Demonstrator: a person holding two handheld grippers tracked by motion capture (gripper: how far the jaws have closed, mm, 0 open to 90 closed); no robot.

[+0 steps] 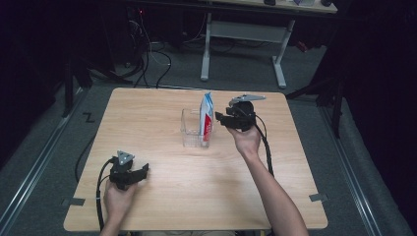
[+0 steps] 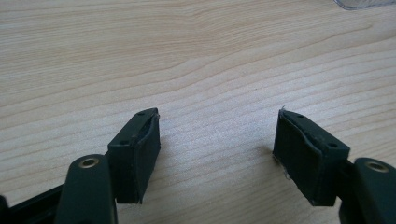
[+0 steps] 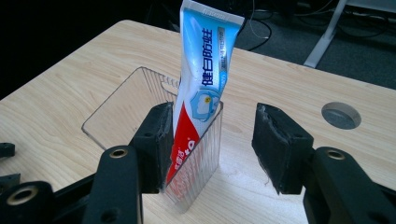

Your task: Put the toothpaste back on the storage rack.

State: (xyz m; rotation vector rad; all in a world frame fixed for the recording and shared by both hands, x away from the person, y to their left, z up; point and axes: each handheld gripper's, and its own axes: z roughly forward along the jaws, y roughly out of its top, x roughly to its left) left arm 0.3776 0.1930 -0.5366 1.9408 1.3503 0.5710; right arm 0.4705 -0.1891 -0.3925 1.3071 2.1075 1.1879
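Observation:
A white, blue and red toothpaste tube (image 1: 206, 118) (image 3: 201, 88) stands nearly upright, leaning a little, in the right end of a clear ribbed plastic container (image 1: 189, 132) (image 3: 116, 100) at the middle of the wooden table (image 1: 172, 196). My right gripper (image 1: 219, 119) (image 3: 214, 116) hovers just right of the tube, open, its pads off the tube and the container. Near the front left of the table, my left gripper (image 1: 142, 170) (image 2: 217, 123) rests low over bare wood, open with nothing between its fingers.
A round grey cap (image 3: 341, 115) sits flush in the tabletop toward the far side. Beyond the table stand a white desk frame (image 1: 243, 34) and floor cables (image 1: 155, 56). The container's corner (image 2: 364, 3) lies far ahead of the left gripper.

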